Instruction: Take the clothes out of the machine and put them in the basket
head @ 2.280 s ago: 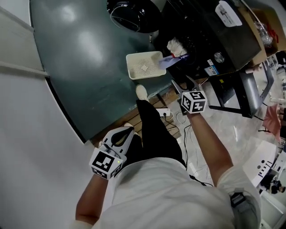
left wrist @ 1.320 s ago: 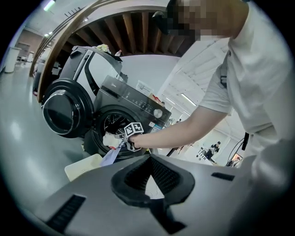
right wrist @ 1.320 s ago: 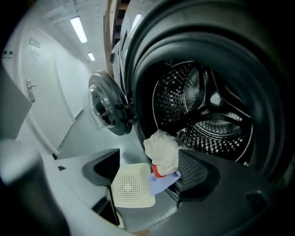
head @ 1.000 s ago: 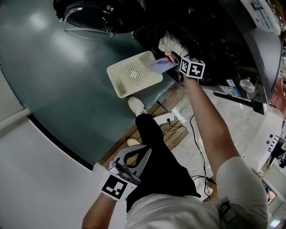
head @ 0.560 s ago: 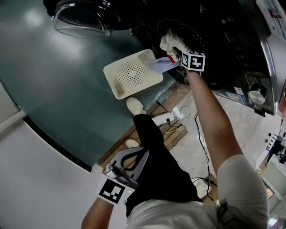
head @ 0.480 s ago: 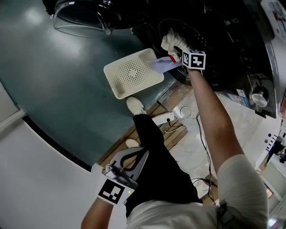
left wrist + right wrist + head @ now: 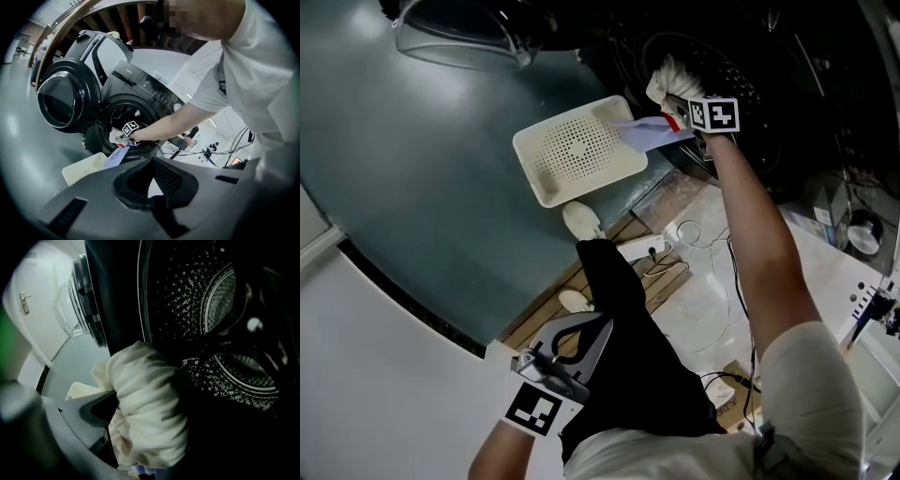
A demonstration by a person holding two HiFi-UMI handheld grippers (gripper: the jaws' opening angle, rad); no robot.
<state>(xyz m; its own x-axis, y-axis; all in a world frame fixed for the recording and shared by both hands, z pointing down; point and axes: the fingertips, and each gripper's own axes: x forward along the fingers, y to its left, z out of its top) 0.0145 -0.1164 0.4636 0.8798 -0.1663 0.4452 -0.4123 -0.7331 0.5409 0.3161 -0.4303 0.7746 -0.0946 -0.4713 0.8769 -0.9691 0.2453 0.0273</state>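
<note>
Right hand-held gripper (image 7: 675, 100) is reaching into the machine (image 7: 741, 56) mouth. Its jaws have just been opening and are released around the white cloth (image 7: 145, 399). Left hand-held gripper (image 7: 600, 326) is hanging clenched, empty. Basket (image 7: 546, 186) is sitting just beside the opening.

My right arm (image 7: 759, 253) reaches straight out ahead, wrist tipped steeply down. Its claw (image 7: 675, 111) has just been opening and now stands wide, with a white cloth (image 7: 145, 404) bunched between the jaws. My left arm (image 7: 497, 455) hangs back, bent close by my hip. Its claw (image 7: 598, 326) points slightly downward, the jaws closed together on nothing.
</note>
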